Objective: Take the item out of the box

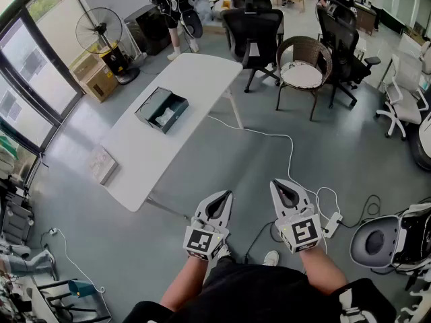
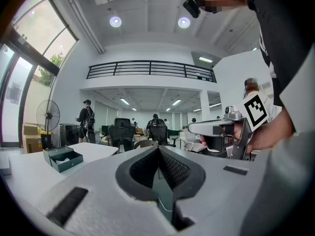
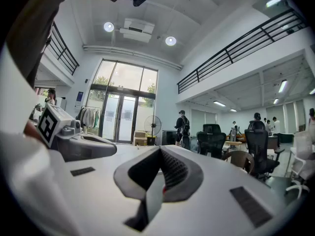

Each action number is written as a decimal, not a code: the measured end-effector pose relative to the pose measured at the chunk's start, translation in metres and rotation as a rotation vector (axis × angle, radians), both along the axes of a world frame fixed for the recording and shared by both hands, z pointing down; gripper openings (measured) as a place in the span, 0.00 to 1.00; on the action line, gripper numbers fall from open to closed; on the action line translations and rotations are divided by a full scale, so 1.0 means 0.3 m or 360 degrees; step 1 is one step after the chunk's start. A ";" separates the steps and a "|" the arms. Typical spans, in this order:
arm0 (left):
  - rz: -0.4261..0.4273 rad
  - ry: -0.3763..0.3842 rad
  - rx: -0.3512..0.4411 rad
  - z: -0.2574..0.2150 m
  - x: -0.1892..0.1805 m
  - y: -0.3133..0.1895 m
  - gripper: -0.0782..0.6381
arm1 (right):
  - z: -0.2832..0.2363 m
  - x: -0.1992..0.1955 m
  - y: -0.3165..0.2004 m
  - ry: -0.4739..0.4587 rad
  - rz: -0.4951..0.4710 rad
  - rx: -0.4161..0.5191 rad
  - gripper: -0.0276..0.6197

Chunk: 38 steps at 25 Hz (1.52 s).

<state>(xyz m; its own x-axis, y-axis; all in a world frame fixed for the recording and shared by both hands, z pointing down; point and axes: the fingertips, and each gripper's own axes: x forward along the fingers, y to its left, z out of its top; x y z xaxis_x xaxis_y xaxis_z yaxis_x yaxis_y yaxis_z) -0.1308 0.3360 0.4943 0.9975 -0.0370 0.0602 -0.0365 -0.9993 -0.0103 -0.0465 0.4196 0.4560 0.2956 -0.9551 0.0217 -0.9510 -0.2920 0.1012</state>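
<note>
both grippers are held low in the head view, side by side and well apart from the work. left gripper (image 1: 223,199) first: its own view shows the jaws pressed together at the tips with nothing between them. right gripper (image 1: 281,191), same story, claw closed tip to tip and empty. each one points level across the room.

out at about ten o'clock from the grippers stands the white table (image 1: 192,79), and on it the dark green box (image 1: 149,105), lying open, top uncovered. inside it, something pale, the item (image 1: 165,117), sitting in the box and untouched. nearer along the same table, at roughly nine o'clock, a flat light packet (image 1: 102,163) lies close to the edge.

beyond the table at eleven o'clock, a standing fan (image 1: 99,29) with cardboard cartons (image 1: 94,78) beside it. at one o'clock, black office chairs (image 1: 253,36) and a wicker chair (image 1: 302,69). a white cable (image 1: 291,155) runs over the floor between table and grippers.
</note>
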 end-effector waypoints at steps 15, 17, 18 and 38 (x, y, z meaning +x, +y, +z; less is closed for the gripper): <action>-0.0072 -0.0017 0.0027 0.021 -0.039 0.244 0.12 | -0.004 -0.030 0.226 -0.0059 -0.0083 0.0065 0.05; -0.0092 -0.0020 0.0026 0.024 -0.046 0.255 0.12 | 0.008 -0.030 0.245 -0.0076 -0.0096 0.0055 0.05; -0.0100 -0.0023 0.0023 0.027 -0.051 0.257 0.12 | 0.014 -0.031 0.248 -0.0080 -0.0102 0.0047 0.05; -0.0105 0.0000 0.0029 -0.020 0.126 -0.258 0.12 | -0.004 0.122 -0.270 -0.0018 -0.0126 -0.0018 0.05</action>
